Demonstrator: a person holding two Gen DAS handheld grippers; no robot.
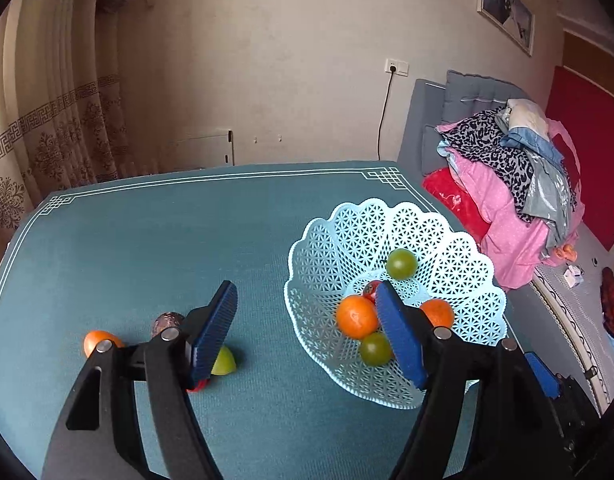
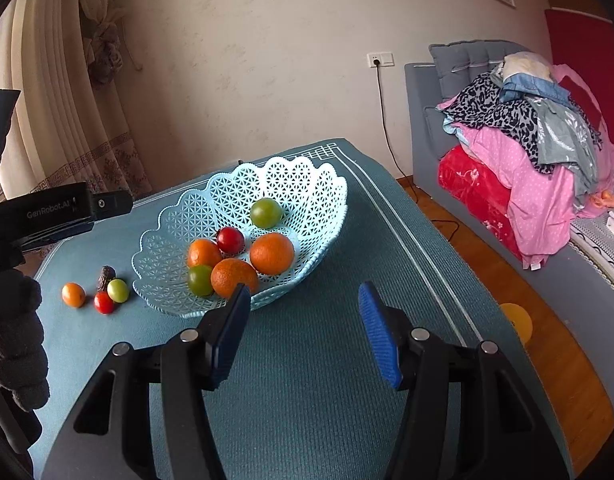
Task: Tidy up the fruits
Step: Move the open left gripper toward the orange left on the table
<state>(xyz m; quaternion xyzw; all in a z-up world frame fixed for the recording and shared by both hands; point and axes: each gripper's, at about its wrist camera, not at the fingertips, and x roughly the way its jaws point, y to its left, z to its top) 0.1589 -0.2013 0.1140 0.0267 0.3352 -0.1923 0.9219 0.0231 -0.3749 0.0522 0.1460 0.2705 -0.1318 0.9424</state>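
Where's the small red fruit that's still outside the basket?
In the right wrist view the small red fruit lies on the table left of the basket, touching the green fruit, near the small orange.

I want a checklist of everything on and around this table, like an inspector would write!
Surface: table under a teal cloth with white border lines.
Job's things: lacy blue basket holds three oranges, two green fruits and one red fruit. Left on the cloth beside it: small orange, red fruit, green fruit and a dark wrinkled piece.
Clutter: nothing seen on the table.
Grippers: left tool open, above the cloth and basket edge; right tool open, empty, in front of the basket.
Cables: black cord hangs from a wall socket.
Surroundings: curtains, grey sofa with a clothes pile, wood floor.
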